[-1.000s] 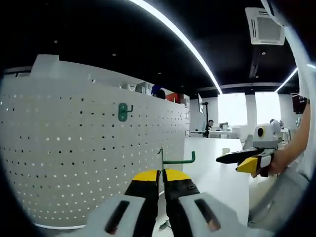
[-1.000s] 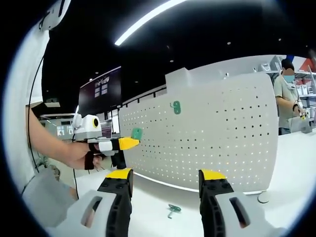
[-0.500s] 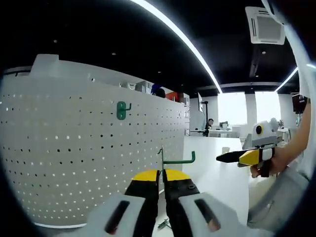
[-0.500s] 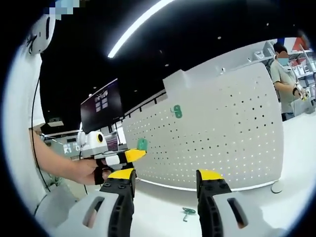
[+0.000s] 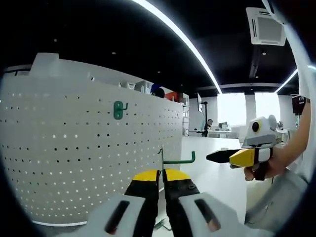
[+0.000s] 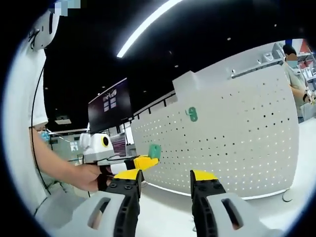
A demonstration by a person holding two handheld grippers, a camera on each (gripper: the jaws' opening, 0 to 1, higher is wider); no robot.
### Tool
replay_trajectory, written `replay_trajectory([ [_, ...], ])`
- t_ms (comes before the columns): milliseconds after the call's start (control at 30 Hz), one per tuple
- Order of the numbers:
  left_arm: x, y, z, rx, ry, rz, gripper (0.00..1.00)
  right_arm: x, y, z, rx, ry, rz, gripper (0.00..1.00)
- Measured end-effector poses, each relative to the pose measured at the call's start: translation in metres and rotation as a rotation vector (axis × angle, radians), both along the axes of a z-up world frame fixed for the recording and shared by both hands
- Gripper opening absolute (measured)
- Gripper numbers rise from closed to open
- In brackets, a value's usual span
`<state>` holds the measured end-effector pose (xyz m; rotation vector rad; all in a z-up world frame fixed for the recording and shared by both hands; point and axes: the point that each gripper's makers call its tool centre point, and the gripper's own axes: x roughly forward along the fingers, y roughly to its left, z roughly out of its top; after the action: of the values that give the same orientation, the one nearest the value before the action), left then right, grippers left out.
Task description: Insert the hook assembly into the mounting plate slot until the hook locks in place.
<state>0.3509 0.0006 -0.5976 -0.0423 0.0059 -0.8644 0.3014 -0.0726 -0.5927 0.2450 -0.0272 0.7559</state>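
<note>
A white pegboard mounting plate [image 5: 74, 158] stands upright on the table, with one green hook [image 5: 118, 109] fixed high on it. My left gripper [image 5: 161, 174] is shut on a second green hook [image 5: 178, 160], whose thin wire arm points right. In the right gripper view the same pegboard [image 6: 232, 148] carries the fixed hook [image 6: 191, 114]. There my left gripper [image 6: 145, 162] comes in from the left with the held hook's green plate [image 6: 155, 151] at its tip, a short way from the board. My right gripper [image 6: 165, 174] is open and holds nothing.
A third green hook [image 5: 160, 224] lies on the white table below my left jaws. My right gripper [image 5: 237, 157] and a hand [image 5: 269, 165] hover at the right. A dark monitor [image 6: 111, 103] stands behind the board's left end. A person [image 6: 295, 74] stands at the far right.
My right gripper has drawn nearer to the left one, which now sits just over the right gripper's left jaw. The left gripper still grips the hook; the board and fixed hook have not moved.
</note>
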Motion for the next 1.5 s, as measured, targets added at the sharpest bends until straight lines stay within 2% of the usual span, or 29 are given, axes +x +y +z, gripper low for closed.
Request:
replay_trajectory([
  [433,-0.003,-0.002,0.002,-0.001,-0.001,-0.007,0.03,0.006,0.019,0.007,0.011,-0.007,0.027,0.35],
  [833,-0.005,-0.004,0.003,-0.005,0.0,-0.009,0.03,0.013,0.037,0.012,-0.011,-0.021,0.049,0.28],
  [1500,-0.005,-0.003,0.006,-0.018,-0.006,0.001,0.03,0.029,0.061,0.028,0.014,-0.032,0.08,0.21],
])
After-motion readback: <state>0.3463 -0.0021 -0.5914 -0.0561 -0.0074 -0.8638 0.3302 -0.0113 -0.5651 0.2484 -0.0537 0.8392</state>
